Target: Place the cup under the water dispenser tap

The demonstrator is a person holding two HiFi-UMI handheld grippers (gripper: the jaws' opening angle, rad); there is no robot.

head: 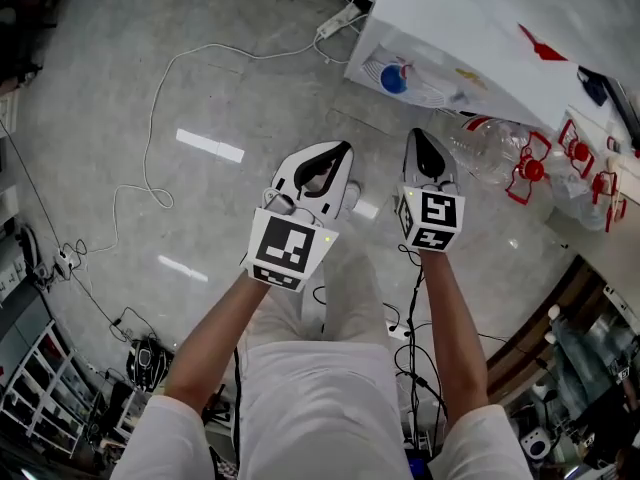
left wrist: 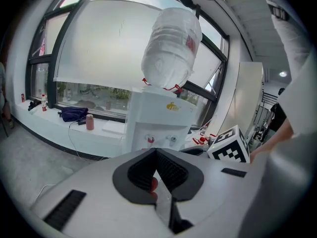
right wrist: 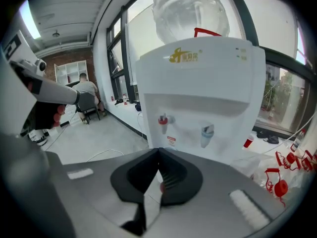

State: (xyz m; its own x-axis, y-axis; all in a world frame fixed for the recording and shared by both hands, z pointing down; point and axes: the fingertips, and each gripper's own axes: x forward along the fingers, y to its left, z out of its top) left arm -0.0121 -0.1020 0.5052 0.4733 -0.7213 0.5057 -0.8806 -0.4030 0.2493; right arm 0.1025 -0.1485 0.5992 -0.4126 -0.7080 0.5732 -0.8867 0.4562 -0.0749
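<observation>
Shiny gray floor (head: 100, 88), lg windows (left wrist: 99, 58)

Office-type workroom, I reckoned.
I saw a water dispenser (right wrist: 198, 98), big windows (left wrist: 94, 53), a floor power strip (head: 338, 21), a seated person (right wrist: 87, 92).

Left gripper (head: 338, 156): jaws closed, tips touching, pointing forward and a bit down.
Right gripper (head: 425, 148): jaws pressed together, just beside the other one.
Left arm (head: 205, 343): bare, stretched out in front.
Right arm (head: 455, 328): bare, stretched out alongside.
</observation>
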